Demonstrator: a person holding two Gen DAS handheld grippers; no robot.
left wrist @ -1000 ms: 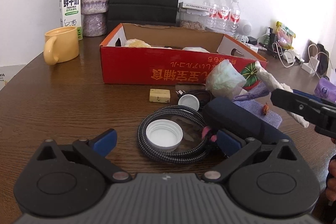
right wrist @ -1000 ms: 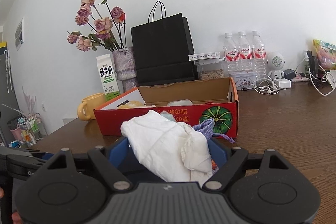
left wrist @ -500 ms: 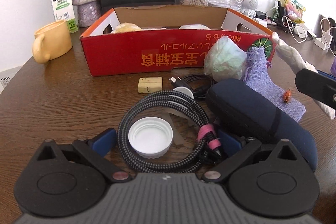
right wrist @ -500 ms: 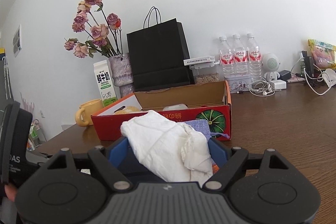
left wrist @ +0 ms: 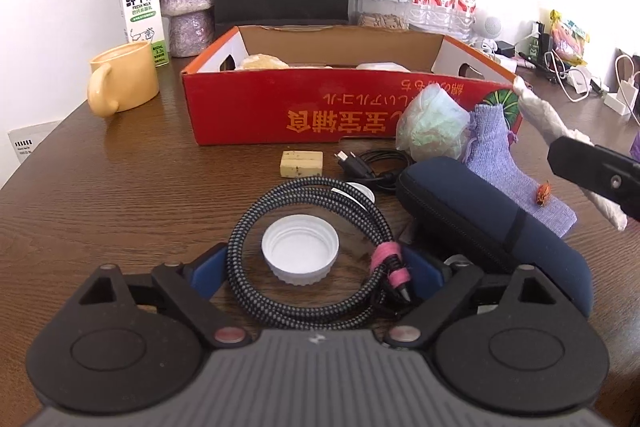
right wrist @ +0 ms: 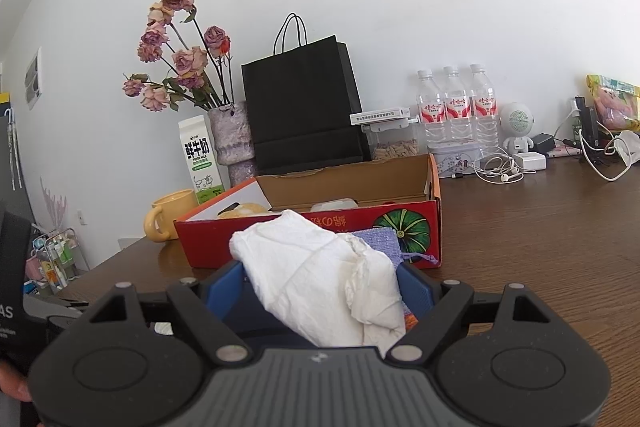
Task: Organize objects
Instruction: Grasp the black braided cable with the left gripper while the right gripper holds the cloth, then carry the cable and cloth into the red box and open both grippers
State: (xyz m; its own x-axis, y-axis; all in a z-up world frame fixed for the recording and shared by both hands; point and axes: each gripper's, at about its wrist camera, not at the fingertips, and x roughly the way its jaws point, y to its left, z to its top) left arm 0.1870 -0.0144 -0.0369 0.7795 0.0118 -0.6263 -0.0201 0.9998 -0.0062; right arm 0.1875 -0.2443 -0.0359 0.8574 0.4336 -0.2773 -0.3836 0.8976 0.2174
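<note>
Stretching across both views, the brown wooden worktop (left wrist: 100,187) is carrying everything. A red cardboard box (left wrist: 320,107) is standing open near its middle, with a few pale things lying inside. Just in front of the box's right corner, a dark blue zip case (left wrist: 480,211) is lying, partly over a lilac knitted pouch (left wrist: 504,163). A crumpled green-white bag (left wrist: 434,123) is leaning against the front wall of the box.

Nearer to the camera, a braided cable (left wrist: 320,255) is lying coiled, bound with a pink tie, and a white lid (left wrist: 300,254) is resting inside the coil. The left claw (left wrist: 316,273) is being held wide around this coil, and its jaws have just been closing a little; the blue pads are standing just beside the coil on both sides, and no pressing is seen. A small yellow block (left wrist: 301,163) is lying apart, in front of the box.

The right claw (right wrist: 320,291) is being kept above the worktop, gripping a white crumpled cloth (right wrist: 320,287) between its pads.
</note>
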